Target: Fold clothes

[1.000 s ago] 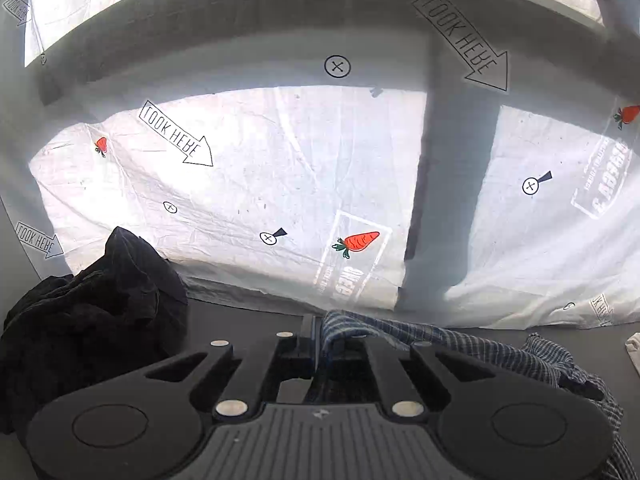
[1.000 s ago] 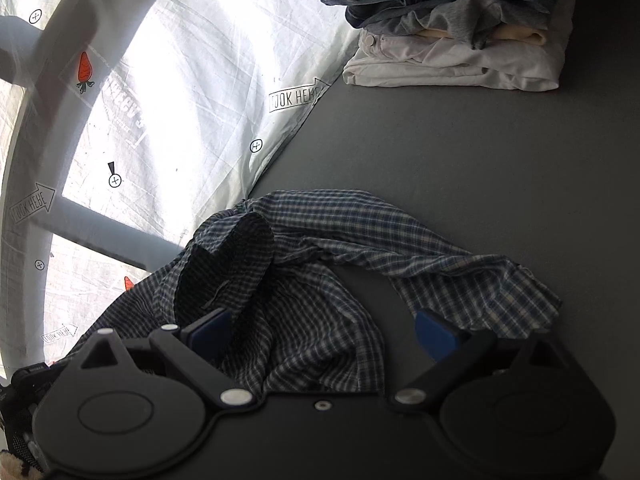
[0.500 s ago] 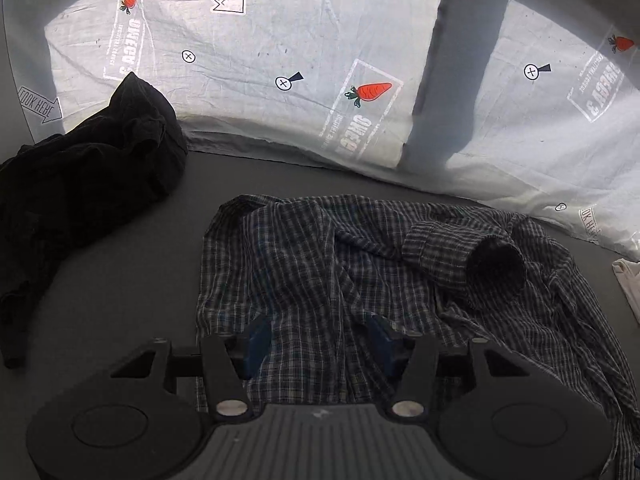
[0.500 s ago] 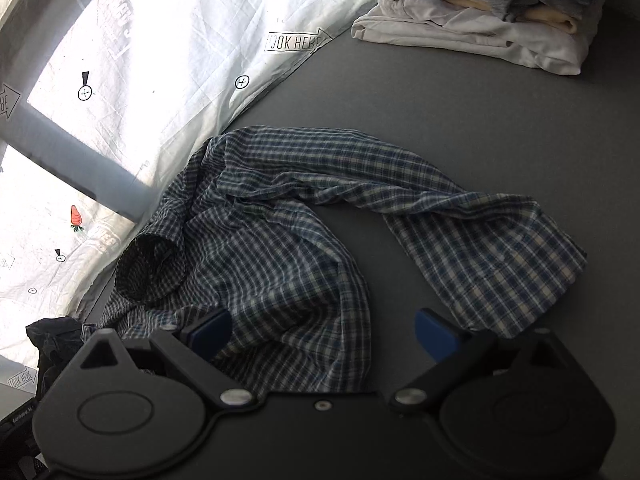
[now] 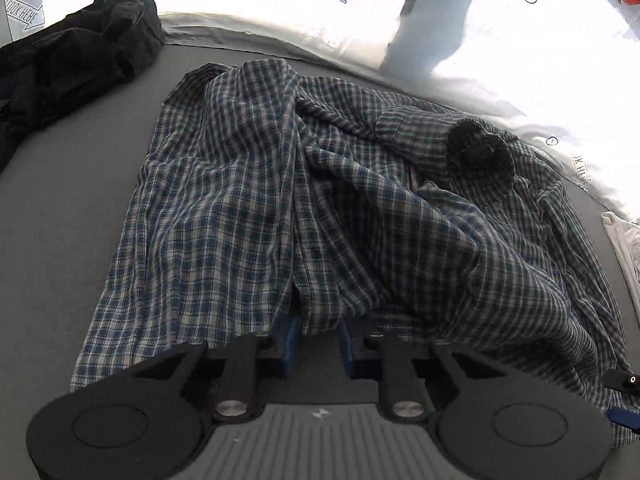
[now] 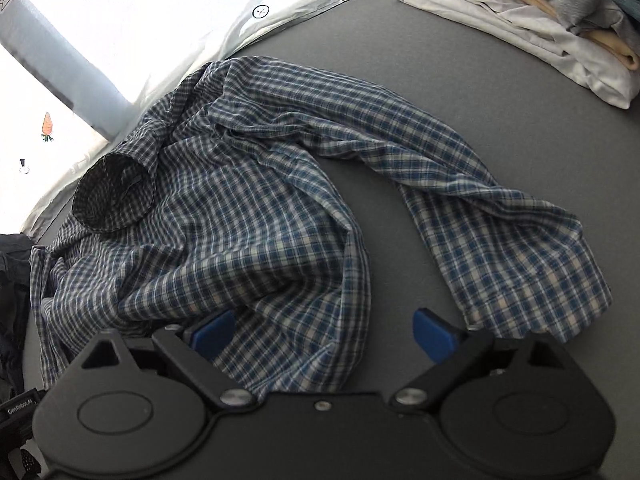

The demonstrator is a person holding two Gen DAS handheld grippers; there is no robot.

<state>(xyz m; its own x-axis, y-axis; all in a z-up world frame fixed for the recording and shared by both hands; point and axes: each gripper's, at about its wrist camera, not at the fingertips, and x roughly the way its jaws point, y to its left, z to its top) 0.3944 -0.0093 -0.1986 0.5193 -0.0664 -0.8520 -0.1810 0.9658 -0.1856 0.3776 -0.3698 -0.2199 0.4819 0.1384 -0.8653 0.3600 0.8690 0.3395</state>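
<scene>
Nearby, black garment heap (image 5: pixel 76 46) left of plaid shirt (image 5: pixel 280 208), folded stack (image 6: pixel 552 12) right.

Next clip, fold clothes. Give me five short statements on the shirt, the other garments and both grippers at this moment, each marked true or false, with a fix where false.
1. The plaid shirt lies neatly folded in a rectangle. False: it is spread out and crumpled on the grey table.
2. One sleeve cuff stands open like a tube. True.
3. A pile of dark clothing sits to the left of the shirt in the left wrist view. True.
4. The right gripper is clamped on the shirt. False: its fingers stand wide apart, pressing nothing.
5. The folded stack rests on top of the shirt. False: it sits apart, with bare table between.
</scene>
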